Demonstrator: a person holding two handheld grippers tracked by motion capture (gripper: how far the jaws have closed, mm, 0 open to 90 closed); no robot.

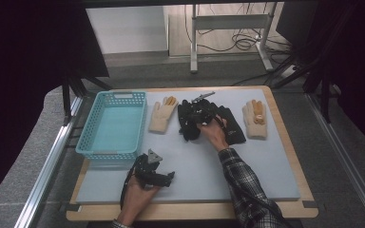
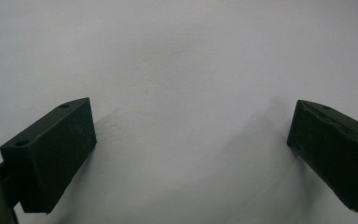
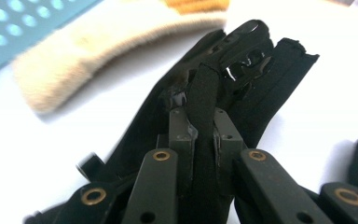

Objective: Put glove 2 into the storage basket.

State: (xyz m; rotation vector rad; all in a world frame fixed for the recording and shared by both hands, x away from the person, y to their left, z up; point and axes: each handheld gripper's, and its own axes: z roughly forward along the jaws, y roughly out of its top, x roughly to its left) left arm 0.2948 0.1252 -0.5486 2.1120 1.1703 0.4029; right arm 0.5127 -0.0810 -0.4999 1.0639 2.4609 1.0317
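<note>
Pinching a limp black glove by a fold

Standing beside the tabletop (image 1: 190, 161), I see the right tool (image 3: 200, 135) with its jaws drawn together on a ridge of the black glove (image 3: 256, 88), the fabric bunched up between the pads. From above, that black glove (image 1: 188, 119) lies near the middle of the far half of the pad, between a cream glove (image 1: 161, 116) toward the blue basket (image 1: 95, 142) and a second black glove (image 1: 233, 124), with another cream glove (image 1: 255, 119) beyond that. The right tool (image 1: 200, 115) sits right over the glove it grips.

To my eye this glove is light and entirely soft; it will sag and dangle once lifted, not hold any shape. It has glossy, rubbery-looking patches near the cuff, which may grip the pads well, while the plain knit could slide. A pinched fold like this one seems a fair hold, though a thin one; taking more cloth, or the thicker cuff edge, would probably be safer against slipping.

The left tool (image 1: 159, 178) rests near the front of the pad, its jaws standing wide apart with bare surface between them, well clear of the gloves
</note>
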